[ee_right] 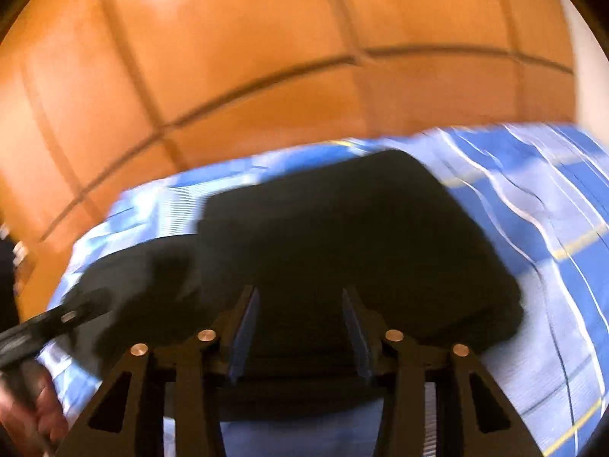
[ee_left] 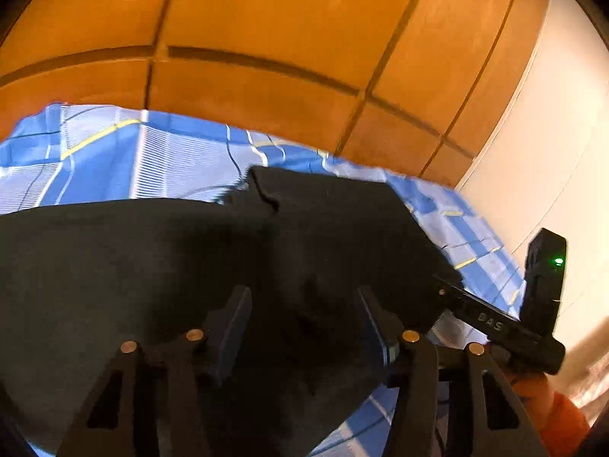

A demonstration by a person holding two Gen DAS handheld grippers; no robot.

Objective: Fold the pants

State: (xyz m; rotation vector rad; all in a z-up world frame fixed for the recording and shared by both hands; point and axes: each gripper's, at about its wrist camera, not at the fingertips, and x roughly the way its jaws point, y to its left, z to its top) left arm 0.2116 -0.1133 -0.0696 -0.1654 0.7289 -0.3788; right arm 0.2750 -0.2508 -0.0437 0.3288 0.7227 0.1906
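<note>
On the blue checked sheet [ee_left: 171,160], black pants [ee_left: 152,266], both claws (left [ee_left: 304,304], right [ee_right: 300,304]) apart, seemingly gripping nothing, right view blurred.

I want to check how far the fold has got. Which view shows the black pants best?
The left wrist view: it is sharp, showing the black pants lying on the blue checked bedsheet, with a layered edge near the middle. The right wrist view shows the black pants as a rounded dark bundle, but motion blur hides their edges.

Pants [ee_left: 190,266] lie on the bedsheet [ee_left: 171,160]; wall panels [ee_left: 266,30] behind.
</note>
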